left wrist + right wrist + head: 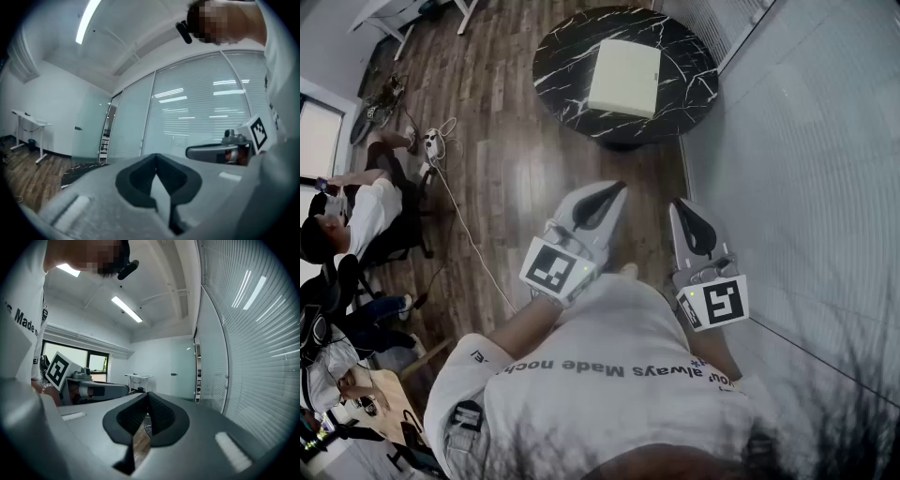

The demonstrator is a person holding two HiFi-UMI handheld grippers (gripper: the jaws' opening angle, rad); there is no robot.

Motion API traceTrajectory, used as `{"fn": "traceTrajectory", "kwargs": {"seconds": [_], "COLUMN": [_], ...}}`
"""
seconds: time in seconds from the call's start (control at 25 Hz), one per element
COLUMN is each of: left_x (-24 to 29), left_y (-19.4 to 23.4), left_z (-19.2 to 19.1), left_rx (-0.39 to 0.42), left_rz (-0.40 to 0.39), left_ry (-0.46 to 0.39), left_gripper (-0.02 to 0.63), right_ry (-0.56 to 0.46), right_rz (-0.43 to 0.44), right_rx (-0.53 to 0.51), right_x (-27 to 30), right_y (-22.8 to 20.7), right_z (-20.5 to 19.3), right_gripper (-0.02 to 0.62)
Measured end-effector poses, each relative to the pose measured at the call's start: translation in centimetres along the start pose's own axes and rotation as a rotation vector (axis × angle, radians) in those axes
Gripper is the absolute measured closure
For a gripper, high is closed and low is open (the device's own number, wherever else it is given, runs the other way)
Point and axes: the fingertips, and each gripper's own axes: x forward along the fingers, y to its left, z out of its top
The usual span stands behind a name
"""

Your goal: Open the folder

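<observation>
- My left tongs (607,192) and right tongs (684,208) are clenched empty at my chest.
- The folder (624,78) lies closed on the round bench (558,56), well ahead (step closer first).
- Then I'd open one pair at its cover edge.

One folder (624,78), one table (560,58), two grippers (607,190) (685,208)

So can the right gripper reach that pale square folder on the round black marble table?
Probably not yet: the right gripper is held by the person's chest, and the folder lies well ahead on the table. Only wooden floor lies between.
</observation>
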Motion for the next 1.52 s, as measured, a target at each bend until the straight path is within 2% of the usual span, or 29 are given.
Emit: {"fn": "traceTrajectory", "kwargs": {"seconds": [0.32,0.64,0.8,1.0,1.2,1.52], "left_x": [-0.5,-0.8,-0.1,1.6,5.3,14.4], "left_y": [3.5,6.5,7.4,8.4,9.9,13.3], "left_z": [0.6,0.4,-0.6,-1.0,-1.1,-1.1], "left_rx": [-0.007,-0.01,-0.026,-0.032,-0.026,-0.015], "left_rz": [0.007,-0.007,-0.001,-0.001,0.009,0.02], "left_ry": [-0.016,0.008,0.04,0.037,0.049,0.094], "left_gripper": [0.603,0.603,0.603,0.603,0.603,0.603], "right_ry": [-0.003,-0.009,-0.005,-0.006,-0.009,-0.005], "right_rz": [-0.027,-0.045,-0.05,-0.044,-0.033,-0.013], "right_rx": [-0.004,0.018,0.026,0.045,0.063,0.09], "right_x": [3.2,5.8,6.6,8.0,10.3,15.0], "right_y": [0.3,1.0,0.2,-1.2,-4.8,-13.3], "right_z": [0.6,0.6,0.1,-0.6,-1.3,-1.6], "right_gripper": [0.591,0.592,0.592,0.592,0.593,0.594]}}
